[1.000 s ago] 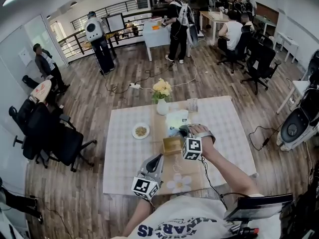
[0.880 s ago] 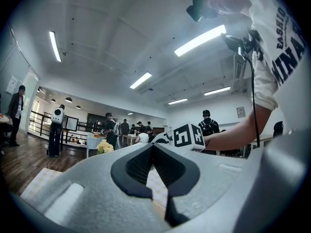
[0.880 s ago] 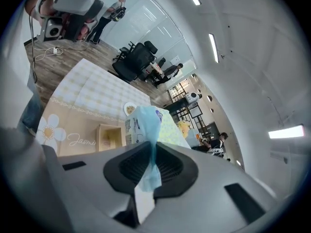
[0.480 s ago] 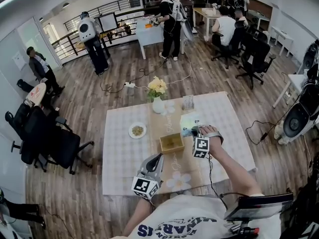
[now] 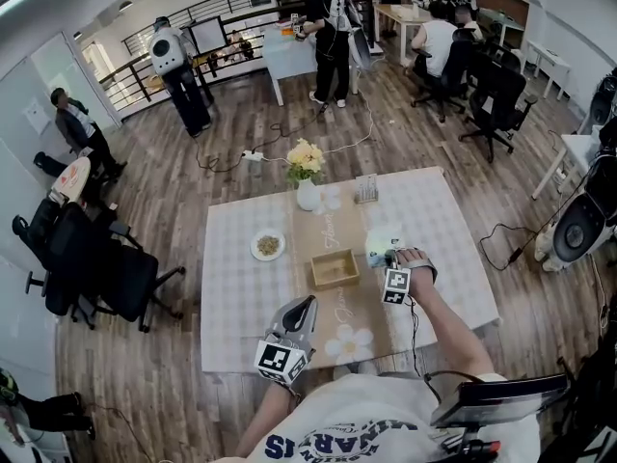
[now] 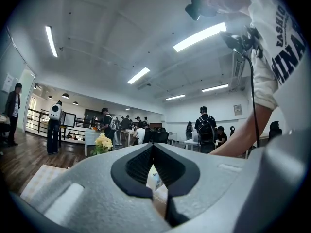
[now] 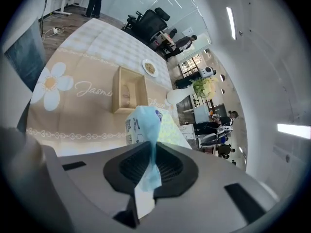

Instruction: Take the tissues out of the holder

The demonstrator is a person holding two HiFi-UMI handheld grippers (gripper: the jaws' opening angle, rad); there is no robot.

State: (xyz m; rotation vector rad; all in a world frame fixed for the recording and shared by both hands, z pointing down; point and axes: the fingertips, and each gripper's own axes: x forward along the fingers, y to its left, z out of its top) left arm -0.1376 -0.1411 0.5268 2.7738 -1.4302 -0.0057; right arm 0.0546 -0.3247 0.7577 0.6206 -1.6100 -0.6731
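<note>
The right gripper [image 7: 151,147] has its jaws clamped on the crimped end of a pale blue tissue pack [image 7: 143,123]. The pack hangs out in front of the jaws, clear of the wooden holder [image 5: 335,269] and just to its right, low over the table [image 5: 236,307]. Whether the pack's far end touches the cloth, I cannot tell. The holder sits open side up on the tan runner [image 5: 352,340], which has a daisy printed on it.

The left gripper [image 5: 307,305] hovers at the near edge of the table, pointing level. Its jaws are together at the tips with nothing between them.

Further back on the table are a small plate [image 5: 268,246] with some food on it and a white vase [image 5: 308,197] of yellow flowers. People stand and sit around desks at the far end of the room.
</note>
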